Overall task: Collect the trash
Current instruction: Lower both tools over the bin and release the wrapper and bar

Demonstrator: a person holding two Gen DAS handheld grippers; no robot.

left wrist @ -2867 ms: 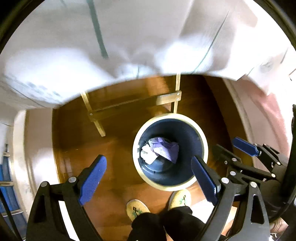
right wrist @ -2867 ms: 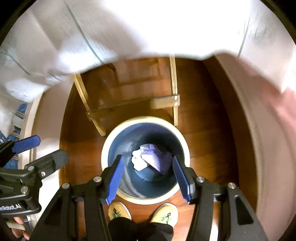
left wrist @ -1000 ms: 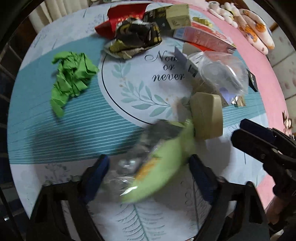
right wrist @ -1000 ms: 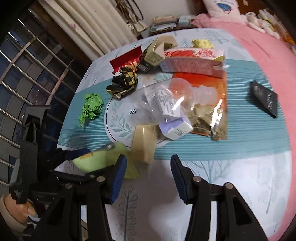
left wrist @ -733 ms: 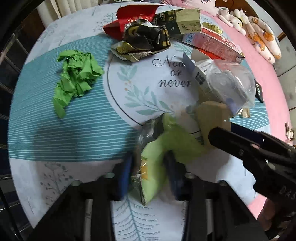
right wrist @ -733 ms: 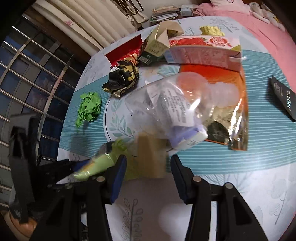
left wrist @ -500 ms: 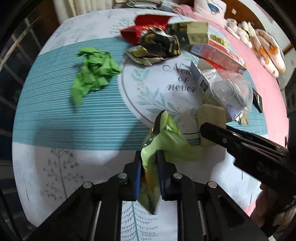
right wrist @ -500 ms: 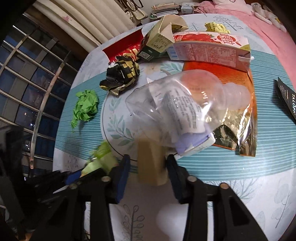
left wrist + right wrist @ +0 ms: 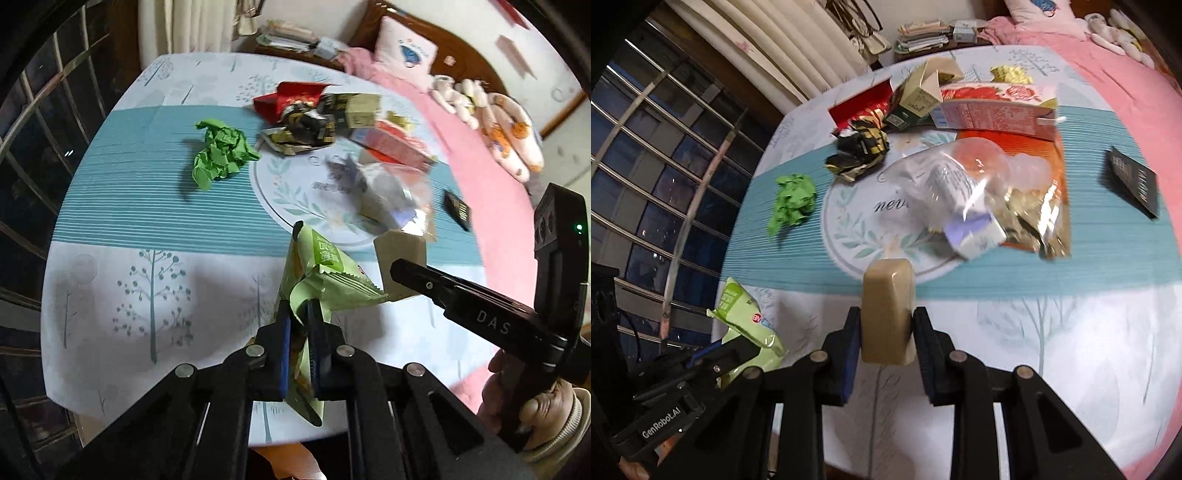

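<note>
The left gripper (image 9: 297,325) pinches a light, crinkly green wrapper (image 9: 321,273) mid-body, while the right gripper's (image 9: 886,332) fingers are closing on a stiff tan box (image 9: 888,310).

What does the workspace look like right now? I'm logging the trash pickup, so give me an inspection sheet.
Surface: round table, teal-striped cloth with tree prints.
Job's things: green wrapper and tan box, both gripped.
Clutter: crumpled green paper, black-gold wrapper, red carton, clear bag, black card.
Grippers: left gripper shut on green wrapper; right gripper closing, pads on tan box.
Cables: nothing seen.
Surroundings: window bars, curtain, pink bed.
</note>
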